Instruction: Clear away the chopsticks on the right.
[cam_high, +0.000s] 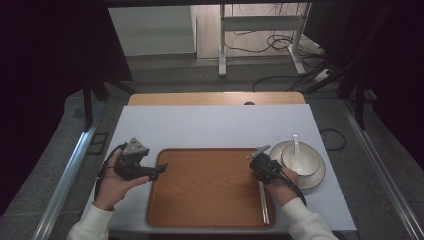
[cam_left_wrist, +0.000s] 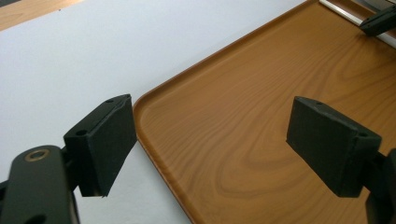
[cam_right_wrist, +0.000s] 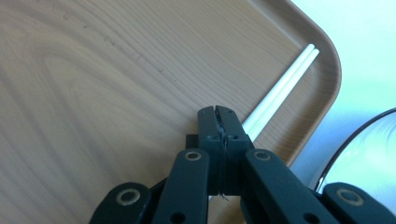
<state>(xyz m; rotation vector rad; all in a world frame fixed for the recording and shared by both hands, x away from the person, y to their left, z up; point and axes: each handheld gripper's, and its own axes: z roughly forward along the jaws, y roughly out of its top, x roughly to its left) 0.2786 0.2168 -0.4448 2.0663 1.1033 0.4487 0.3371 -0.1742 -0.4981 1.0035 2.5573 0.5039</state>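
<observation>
The right gripper (cam_right_wrist: 218, 112) has its jaws pressed flat together with nothing between them. It hangs over the right part of a wooden tray (cam_high: 200, 190), and just beside its tip lie two white chopsticks (cam_right_wrist: 285, 88), side by side along the tray's right rim. In the high view the chopsticks (cam_high: 263, 202) run from near the gripper (cam_high: 261, 167) toward the near edge of the tray, and whether the jaws touch them cannot be told.

The left gripper (cam_left_wrist: 210, 144) stands wide open and holds nothing. One jaw is over the white table cover (cam_left_wrist: 70, 56), the other over the tray (cam_left_wrist: 243, 116), with the tray's left rim running between them. From above, this gripper (cam_high: 150, 172) sits at the tray's far left corner.

To the right of the tray, on the white cover (cam_high: 210, 125), a bowl (cam_high: 300, 159) rests on a plate (cam_high: 315, 177), and a white spoon (cam_high: 296, 145) lies in the bowl, its handle pointing away.
</observation>
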